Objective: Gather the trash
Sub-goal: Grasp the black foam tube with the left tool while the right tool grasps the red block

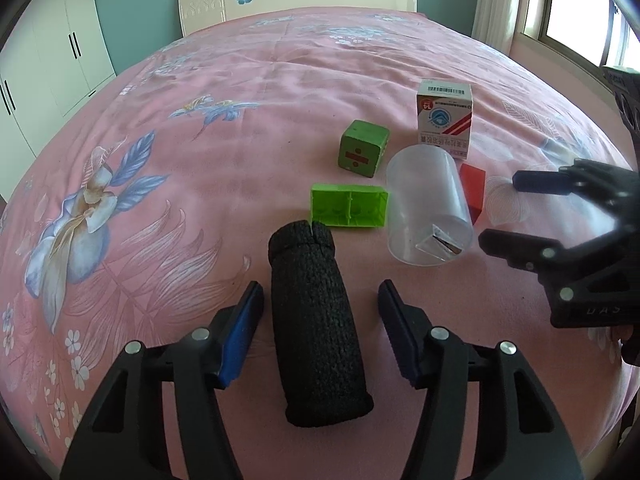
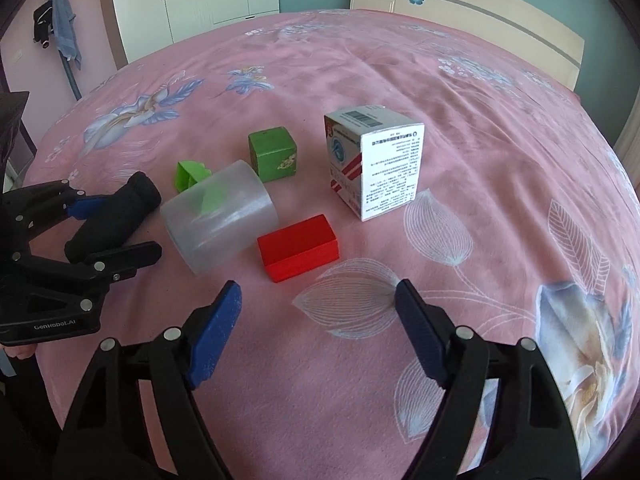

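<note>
On the pink bedspread (image 1: 240, 80), the left gripper (image 1: 320, 308) straddles the black foam roll (image 1: 316, 320), blue pads spread just clear of it; the right gripper (image 2: 318, 308) hovers open over bare cloth, near the red block (image 2: 298, 252) and the tipped clear cup (image 2: 220, 220)

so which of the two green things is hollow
The green open-bottomed brick beside the clear cup; its two compartments show. The green cube behind it is solid, with a division sign.
</note>
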